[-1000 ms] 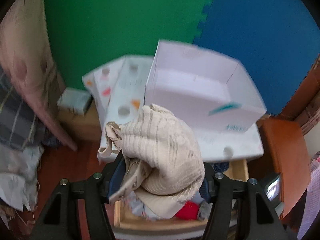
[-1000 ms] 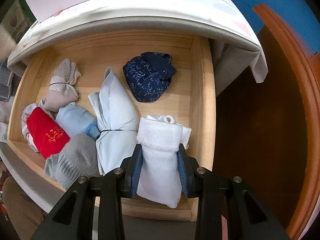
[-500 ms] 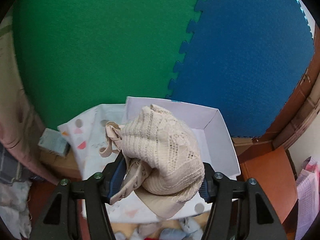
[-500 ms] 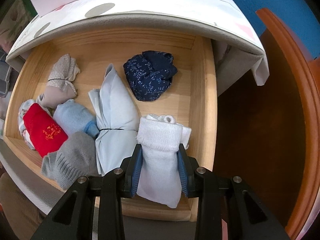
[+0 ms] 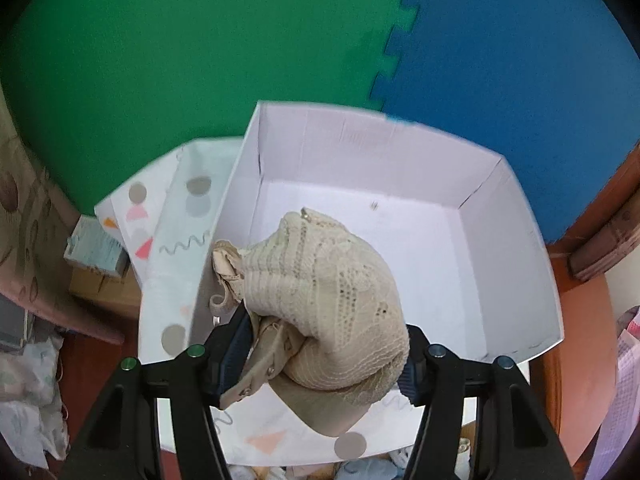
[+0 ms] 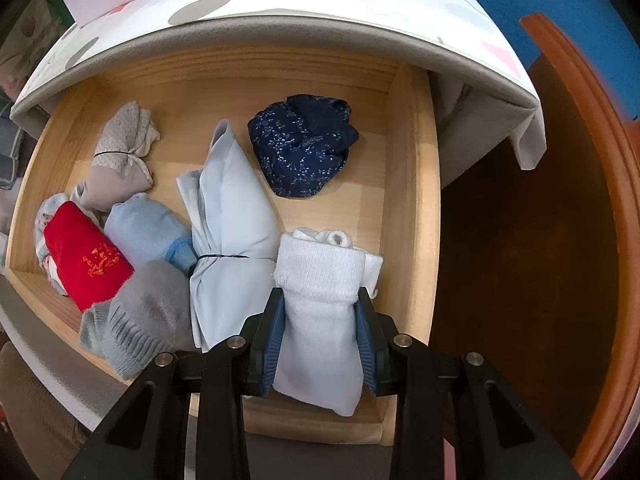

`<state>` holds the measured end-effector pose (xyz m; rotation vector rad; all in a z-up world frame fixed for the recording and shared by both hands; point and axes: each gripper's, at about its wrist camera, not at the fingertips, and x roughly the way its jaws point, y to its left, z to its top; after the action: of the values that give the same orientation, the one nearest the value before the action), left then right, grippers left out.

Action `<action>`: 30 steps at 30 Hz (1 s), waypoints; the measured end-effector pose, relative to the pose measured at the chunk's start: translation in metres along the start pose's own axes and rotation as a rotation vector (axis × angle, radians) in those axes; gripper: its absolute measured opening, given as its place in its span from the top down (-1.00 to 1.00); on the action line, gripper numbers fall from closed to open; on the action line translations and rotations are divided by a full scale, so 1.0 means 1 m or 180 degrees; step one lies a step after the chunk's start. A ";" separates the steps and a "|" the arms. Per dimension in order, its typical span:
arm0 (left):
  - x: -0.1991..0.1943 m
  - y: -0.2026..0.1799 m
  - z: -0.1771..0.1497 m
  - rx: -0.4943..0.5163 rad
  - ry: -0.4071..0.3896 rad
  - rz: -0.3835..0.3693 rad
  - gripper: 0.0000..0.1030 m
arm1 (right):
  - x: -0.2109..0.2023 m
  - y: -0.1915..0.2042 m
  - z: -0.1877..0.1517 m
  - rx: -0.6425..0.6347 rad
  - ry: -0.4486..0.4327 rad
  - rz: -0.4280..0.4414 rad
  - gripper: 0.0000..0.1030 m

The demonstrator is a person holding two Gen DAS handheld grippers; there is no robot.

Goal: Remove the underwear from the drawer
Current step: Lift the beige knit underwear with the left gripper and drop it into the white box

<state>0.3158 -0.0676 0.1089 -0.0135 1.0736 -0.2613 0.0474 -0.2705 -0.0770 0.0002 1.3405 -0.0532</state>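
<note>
Underwear (image 5: 320, 280), a beige lace bundle, is being pinched in the left hand-held gripper (image 5: 316, 356), directly above the white box (image 5: 516, 272); white socks (image 6: 320, 312) are being clamped by the right hand-held gripper (image 6: 320, 344) over the drawer (image 6: 412, 200).

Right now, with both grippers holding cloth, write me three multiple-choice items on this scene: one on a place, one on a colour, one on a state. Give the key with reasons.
1. Where is the beige lace bra?
A. over the white box
B. in the drawer
C. on the floor

2. What colour is the roll with the orange embroidery?
A. navy
B. red
C. grey

3. How are the fingers of the right gripper set?
A. spread wide, empty
B. closed on the white socks
C. closed on the navy bundle

Key: 1 A, the box's open inside lies behind it; 2 B, it is plainly red; 3 B, both blue pads press the socks' sides.
</note>
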 end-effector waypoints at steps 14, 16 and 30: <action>-0.016 -0.007 -0.007 -0.0046 0.0053 0.0129 -0.41 | 0.000 0.001 0.000 0.0001 -0.0007 -0.0002 0.40; -0.025 -0.007 -0.006 -0.0048 0.0009 0.0101 -0.42 | 0.000 0.001 0.000 -0.0006 -0.0011 -0.0005 0.40; -0.087 0.017 -0.047 -0.0081 -0.0110 0.0145 -0.43 | 0.001 0.002 -0.001 -0.0006 -0.0028 -0.0066 0.40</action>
<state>0.2392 -0.0265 0.1588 -0.0163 1.0416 -0.2058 0.0467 -0.2685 -0.0782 -0.0153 1.3317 -0.0693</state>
